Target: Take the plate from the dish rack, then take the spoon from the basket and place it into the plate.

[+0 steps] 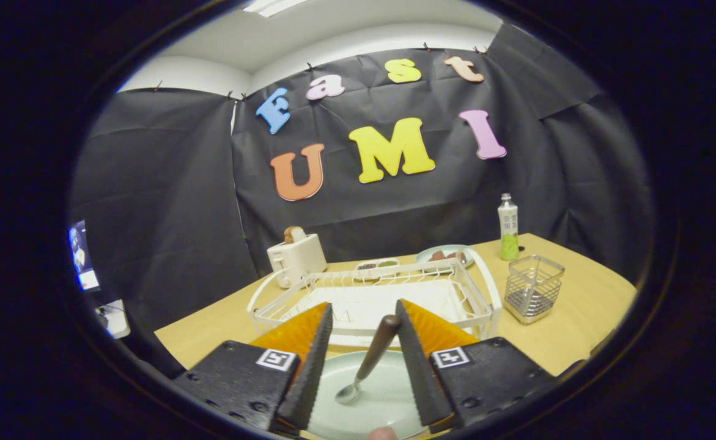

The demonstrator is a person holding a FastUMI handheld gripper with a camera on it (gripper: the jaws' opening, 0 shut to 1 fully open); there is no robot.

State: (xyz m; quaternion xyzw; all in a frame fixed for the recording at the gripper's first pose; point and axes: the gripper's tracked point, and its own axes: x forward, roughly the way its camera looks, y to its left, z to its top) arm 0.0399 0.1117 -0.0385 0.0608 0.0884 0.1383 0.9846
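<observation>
- Pale green plate (pixel 388 403) sits on the tan table (pixel 578 305), directly below my fingers and just in front of the white dish rack (pixel 370 293).
- Gripper (pixel 364 348): fingers parted, a clear gap between them; I judge neither pad presses on anything.
- Spoon (pixel 367 360) lies in that gap, bowl down on the plate, dark handle rising up and away toward the right finger; whether handle and finger touch, I cannot tell.
- Long axis runs roughly along the fingers, tilted.
- Wire basket (pixel 532 287) stands right of the rack.
- Judgement: spoon is delivered; next move is backing straight off without clipping the handle.
</observation>
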